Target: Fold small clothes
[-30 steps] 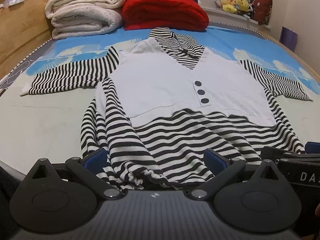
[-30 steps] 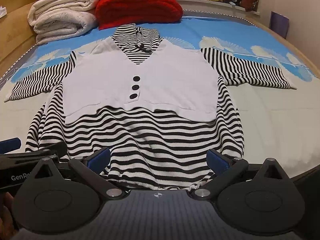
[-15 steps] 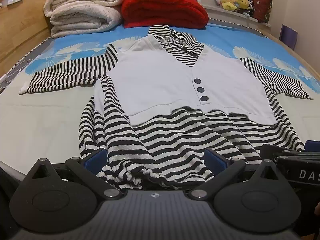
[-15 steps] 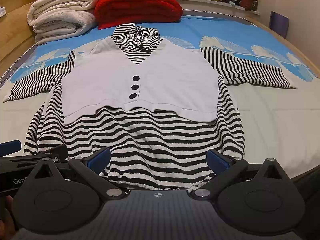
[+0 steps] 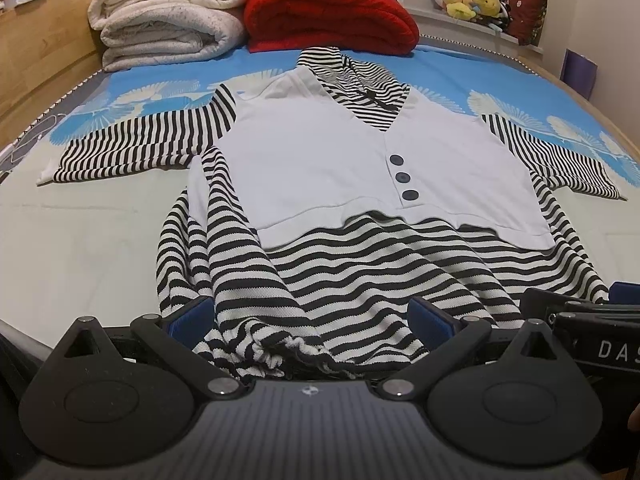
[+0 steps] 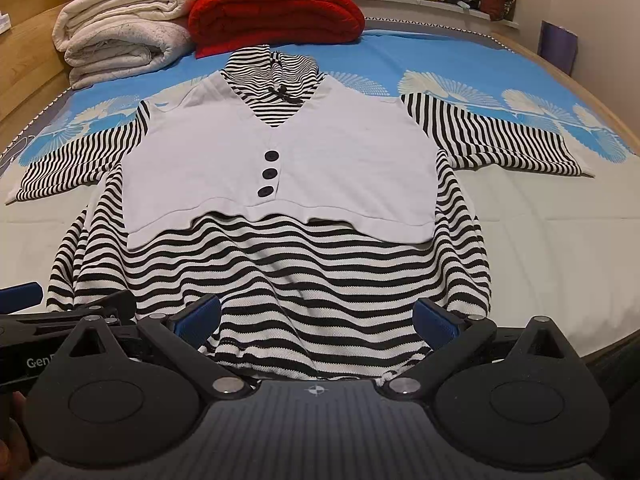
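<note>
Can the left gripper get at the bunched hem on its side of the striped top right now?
Probably yes. The left gripper has its jaws wide open at the near edge of the striped top, with the bunched hem lying between its fingers. Nothing sits on it, and the right gripper is off to the side.

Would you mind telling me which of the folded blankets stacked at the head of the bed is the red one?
The red blanket is the rightmost bundle, directly behind the striped top's collar; the cream blankets sit to its left.

Both wrist views low at the striped top's (image 5: 360, 280) hem (side by side), facing the headboard-end blankets (image 6: 128, 28)
</note>
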A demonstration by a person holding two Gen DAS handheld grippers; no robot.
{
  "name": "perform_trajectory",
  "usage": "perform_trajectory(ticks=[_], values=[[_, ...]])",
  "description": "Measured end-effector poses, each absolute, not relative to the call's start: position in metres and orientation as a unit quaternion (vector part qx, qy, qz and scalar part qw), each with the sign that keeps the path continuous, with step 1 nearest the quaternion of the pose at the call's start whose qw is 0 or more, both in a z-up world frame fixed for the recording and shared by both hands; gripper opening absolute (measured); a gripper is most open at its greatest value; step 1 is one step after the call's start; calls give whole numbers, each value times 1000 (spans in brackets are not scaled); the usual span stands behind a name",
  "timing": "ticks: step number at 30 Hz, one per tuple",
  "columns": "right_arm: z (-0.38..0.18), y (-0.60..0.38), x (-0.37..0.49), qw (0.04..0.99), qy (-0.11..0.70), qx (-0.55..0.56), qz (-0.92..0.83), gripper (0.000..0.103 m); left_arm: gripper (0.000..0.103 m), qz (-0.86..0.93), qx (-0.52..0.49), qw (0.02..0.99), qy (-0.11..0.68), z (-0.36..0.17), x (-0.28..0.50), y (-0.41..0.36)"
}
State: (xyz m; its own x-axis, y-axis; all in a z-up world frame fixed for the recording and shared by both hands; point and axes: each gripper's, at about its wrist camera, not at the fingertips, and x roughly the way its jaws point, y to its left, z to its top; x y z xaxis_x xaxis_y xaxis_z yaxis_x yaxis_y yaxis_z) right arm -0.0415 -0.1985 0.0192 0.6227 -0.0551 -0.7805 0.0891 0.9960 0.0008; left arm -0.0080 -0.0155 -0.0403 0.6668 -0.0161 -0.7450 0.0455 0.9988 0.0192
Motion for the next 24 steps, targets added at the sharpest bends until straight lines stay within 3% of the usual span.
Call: perform_trajectory(ticks=[18,24], values=[[19,-198,-40,902,429,20,-41,101,102,-15,16,911,412,-44,-4,-16],[15,-227,-24,903,416,47,-99,95,100,12,5,902,431,-58,21,0]])
